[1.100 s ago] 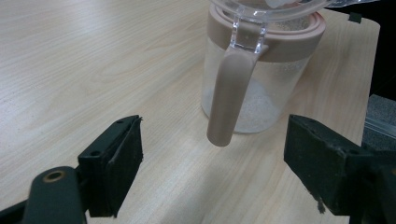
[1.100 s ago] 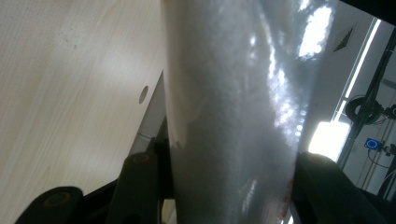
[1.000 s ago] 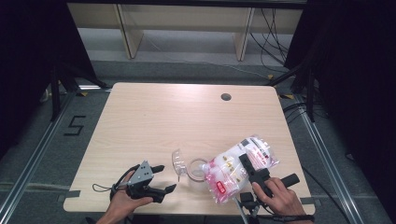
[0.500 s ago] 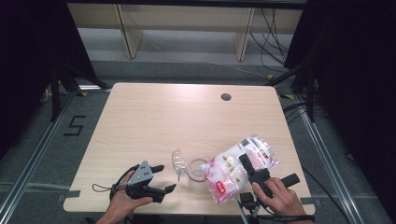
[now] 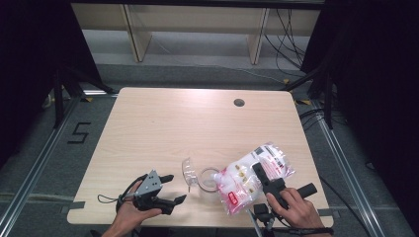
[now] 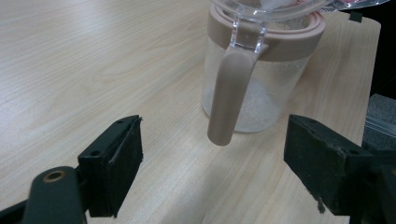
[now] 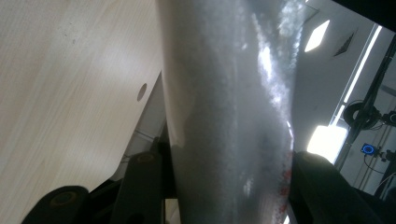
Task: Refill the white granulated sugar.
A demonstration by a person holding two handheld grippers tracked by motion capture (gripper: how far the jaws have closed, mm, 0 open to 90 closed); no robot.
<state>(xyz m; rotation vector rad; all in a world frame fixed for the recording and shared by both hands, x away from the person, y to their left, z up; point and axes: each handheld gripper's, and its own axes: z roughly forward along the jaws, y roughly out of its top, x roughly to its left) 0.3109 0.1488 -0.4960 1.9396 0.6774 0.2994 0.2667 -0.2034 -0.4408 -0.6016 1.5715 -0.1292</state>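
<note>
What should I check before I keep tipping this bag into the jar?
1. Right gripper clamped on the bag: ok.
2. Bag tilted over the jar mouth: ok.
3. Jar lid swung open: ok.
4. Jar upright on the table: ok.
5. Left gripper steadying the jar: not ok, jaws open, short of the handle.
6. Bag opening cut and aimed inside: cannot tell.

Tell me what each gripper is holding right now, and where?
Right gripper clamps the white-and-pink plastic bag across its middle; left gripper is open and holds nothing.
</note>
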